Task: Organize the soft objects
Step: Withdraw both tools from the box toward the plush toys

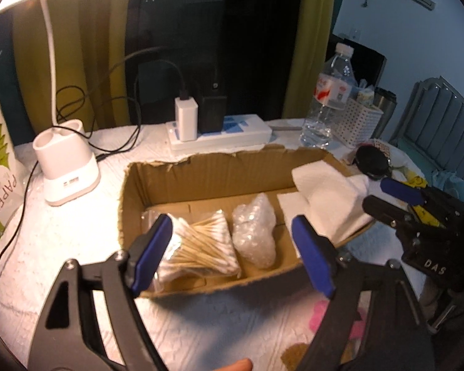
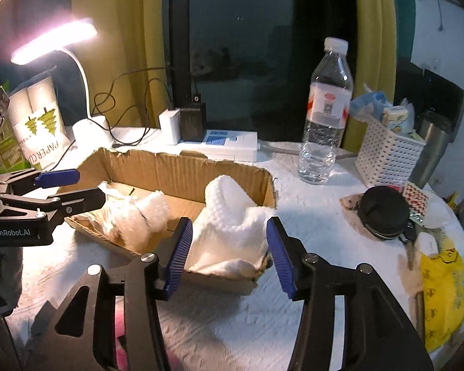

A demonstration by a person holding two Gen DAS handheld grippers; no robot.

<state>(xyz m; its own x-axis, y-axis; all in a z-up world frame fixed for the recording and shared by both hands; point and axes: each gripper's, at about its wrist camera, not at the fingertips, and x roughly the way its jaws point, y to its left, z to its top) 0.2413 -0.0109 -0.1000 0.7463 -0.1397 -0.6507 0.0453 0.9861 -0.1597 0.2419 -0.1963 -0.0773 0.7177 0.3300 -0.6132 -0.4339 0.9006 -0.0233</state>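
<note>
Left claw [image 1: 233, 256] wide, right claw [image 2: 229, 255] half-open, both empty

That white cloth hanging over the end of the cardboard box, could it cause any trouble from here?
Possibly. The white cloth is heaped over the cardboard box's low rim, not tucked in, so it may slide out onto the table. The right gripper stands open around it, so a careless pull-back could snag and drag it. The water bottle stands close behind; a wide swing might topple it.
</note>
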